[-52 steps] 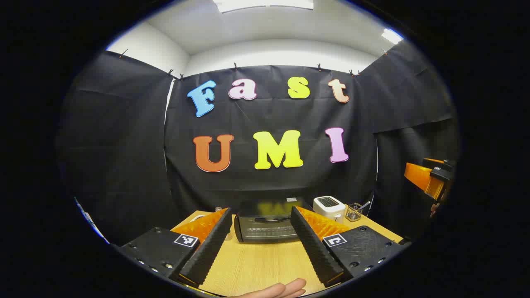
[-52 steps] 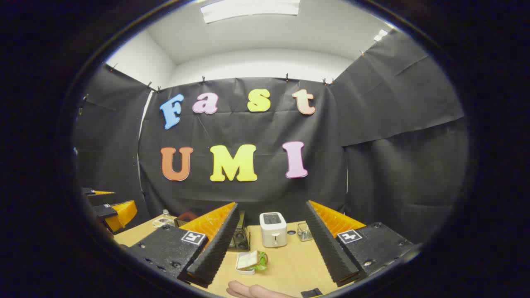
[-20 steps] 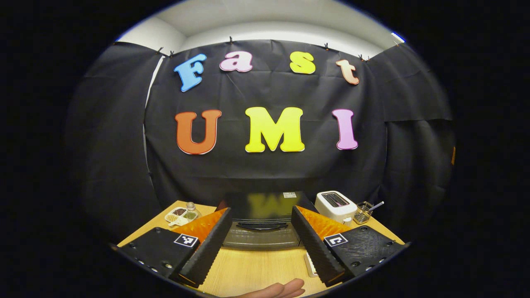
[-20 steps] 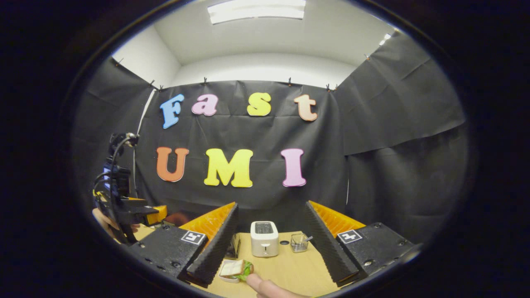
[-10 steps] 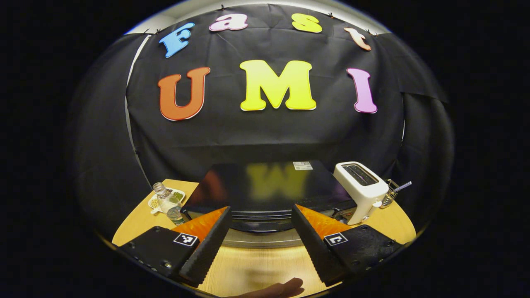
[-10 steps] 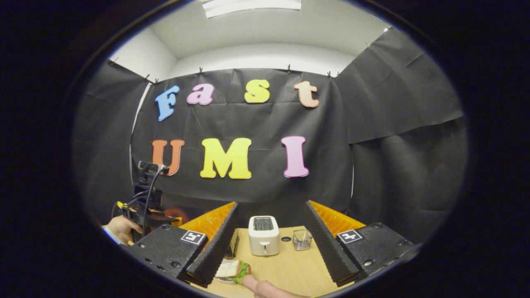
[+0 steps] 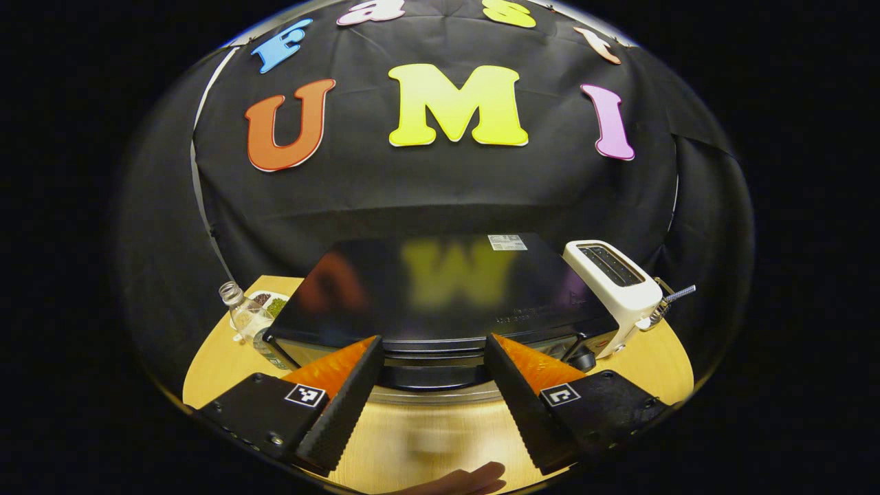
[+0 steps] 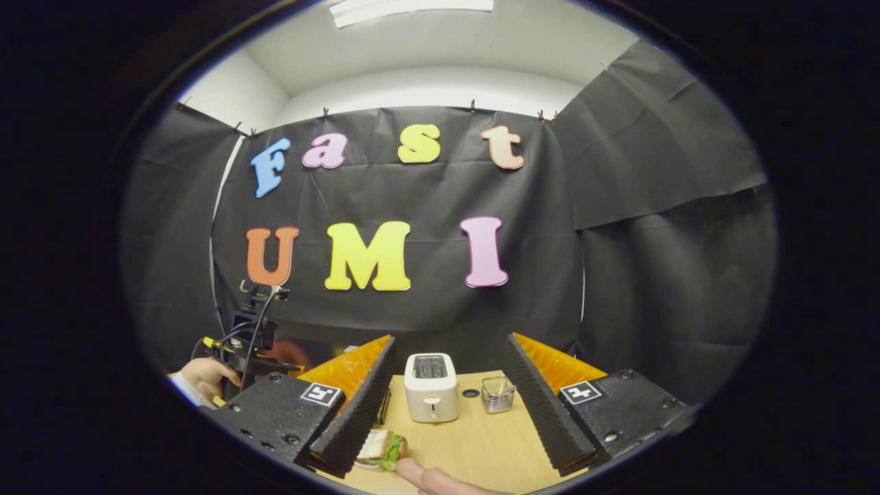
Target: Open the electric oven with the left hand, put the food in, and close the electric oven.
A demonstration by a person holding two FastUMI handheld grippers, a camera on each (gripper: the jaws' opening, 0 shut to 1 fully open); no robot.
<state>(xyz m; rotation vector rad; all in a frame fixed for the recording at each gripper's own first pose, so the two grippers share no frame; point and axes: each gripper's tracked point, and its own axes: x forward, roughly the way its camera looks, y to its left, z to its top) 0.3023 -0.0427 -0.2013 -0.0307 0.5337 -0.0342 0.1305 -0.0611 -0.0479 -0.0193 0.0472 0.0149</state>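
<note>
While my left claw [image 7: 431,392] sits spread wide with nothing between its fingers, the glossy black electric oven [image 7: 440,295] is right in front of it, and I'm looking down onto its flat top. The oven's dark curved door handle [image 7: 430,377] is just past my fingertips, lined up with the gap, not touched yet, and the door looks shut. Everything stands on the light wooden counter [image 7: 426,440]. A white two-slot toaster [image 7: 614,282] is just to the right of the oven, and a clear plastic bottle [image 7: 242,316] is off its left corner.

My right claw [image 8: 447,399] is spread apart too, holding nothing. The sandwich with green lettuce [image 8: 381,448] lies low on the counter, just beside my left finger's tip, partly hidden behind it. Same toaster [image 8: 430,388] stands farther ahead in the gap, with a small clear glass cup [image 8: 497,397] near it. Far left in the right gripper view, my hand [image 8: 204,377] holds the other claw up by the oven.
</note>
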